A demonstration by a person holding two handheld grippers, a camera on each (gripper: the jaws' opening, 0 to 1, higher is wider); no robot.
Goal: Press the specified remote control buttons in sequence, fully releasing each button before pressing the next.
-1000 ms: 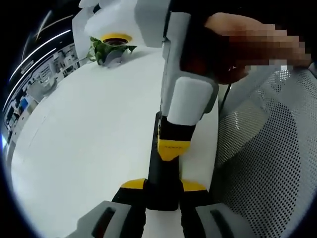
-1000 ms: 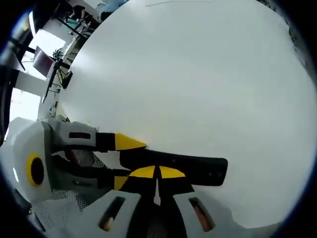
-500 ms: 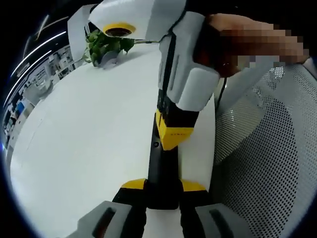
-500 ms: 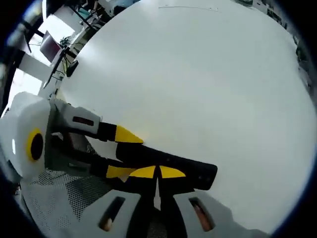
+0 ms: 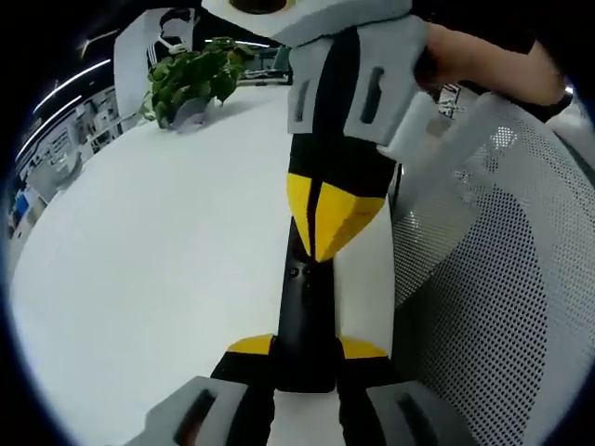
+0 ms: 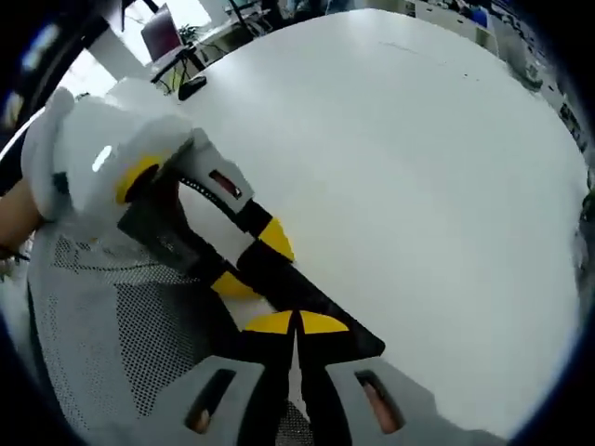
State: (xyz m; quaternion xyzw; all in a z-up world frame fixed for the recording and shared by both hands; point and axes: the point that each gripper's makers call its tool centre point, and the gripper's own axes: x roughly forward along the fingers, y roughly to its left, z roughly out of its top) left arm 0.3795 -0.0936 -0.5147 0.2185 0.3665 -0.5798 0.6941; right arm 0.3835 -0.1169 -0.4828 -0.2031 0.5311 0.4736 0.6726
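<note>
Left gripper (image 5: 307,351) clamps remote (image 5: 305,307) by its near end; right gripper (image 6: 297,324) tips pressed together on its top.

Left gripper view: black remote runs lengthwise away from the jaws, over the white table (image 5: 158,269) near its edge, mesh chair (image 5: 493,307) just beside. Right gripper's closed yellow tips (image 5: 323,216) point down onto the remote's far half; whether they touch a button, can't tell. Plant (image 5: 191,82) far back on the table. Right gripper view: remote (image 6: 316,307) lies crosswise under the shut jaws, left gripper (image 6: 249,262) holding it from the left, a hand (image 6: 17,214) behind it.
</note>
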